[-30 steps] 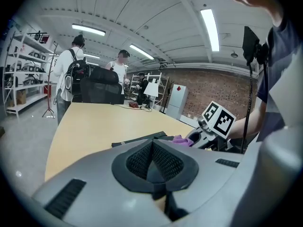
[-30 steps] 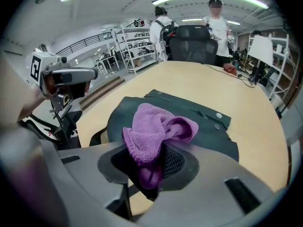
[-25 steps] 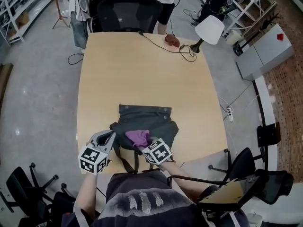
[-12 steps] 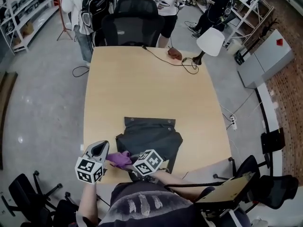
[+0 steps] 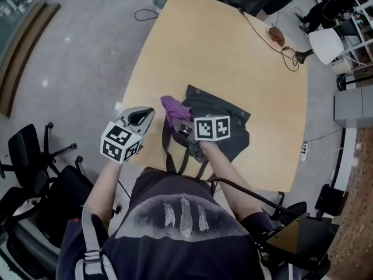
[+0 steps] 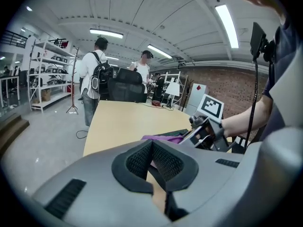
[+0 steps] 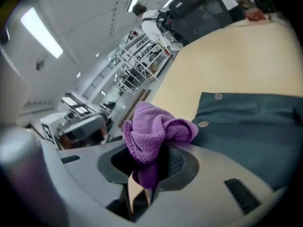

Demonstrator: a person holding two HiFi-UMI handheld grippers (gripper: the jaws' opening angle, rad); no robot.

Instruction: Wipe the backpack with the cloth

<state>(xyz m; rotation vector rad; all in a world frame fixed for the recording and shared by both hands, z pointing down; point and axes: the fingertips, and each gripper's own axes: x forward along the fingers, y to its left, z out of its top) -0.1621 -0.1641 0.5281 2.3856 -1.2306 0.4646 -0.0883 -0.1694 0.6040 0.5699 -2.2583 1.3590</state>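
— Tan counter [image 5: 233, 51] first: where does the backpack sit on it?
— Backpack [image 5: 218, 104] lies flat near the counter's near edge. It is dark grey, and its straps [image 5: 167, 150] trail toward the person.
— And the claws?
— Right claw [image 5: 185, 126] is over the backpack's left corner, clamped on the purple cloth [image 5: 172, 106]. Its own view shows the cloth bunched up between the jaws, with the backpack just beside it. Left claw [image 5: 144, 115] hangs at the counter's left edge, apart from the backpack, with its jaws together on nothing.
— Is the cloth on the fabric?
— It overlaps that corner. I cannot tell whether it presses down.
— So how should the wipe go?
— My judgement: lower the cloth until it flattens on the panel. Then draw long strokes from that corner across to the far side, each pass overlapping the one before. Soft fabric like this will likely ruck up or slide under the drag, so the free left claw should first pin the near edge or a strap.
— Anything to watch?
— The hold on the cloth. Only a tuft seems to sit in the jaws, and a hard pull might tug it out, so keep the pressure moderate. Ease over the snaps [image 7: 203, 124] so the cloth does not catch on them.
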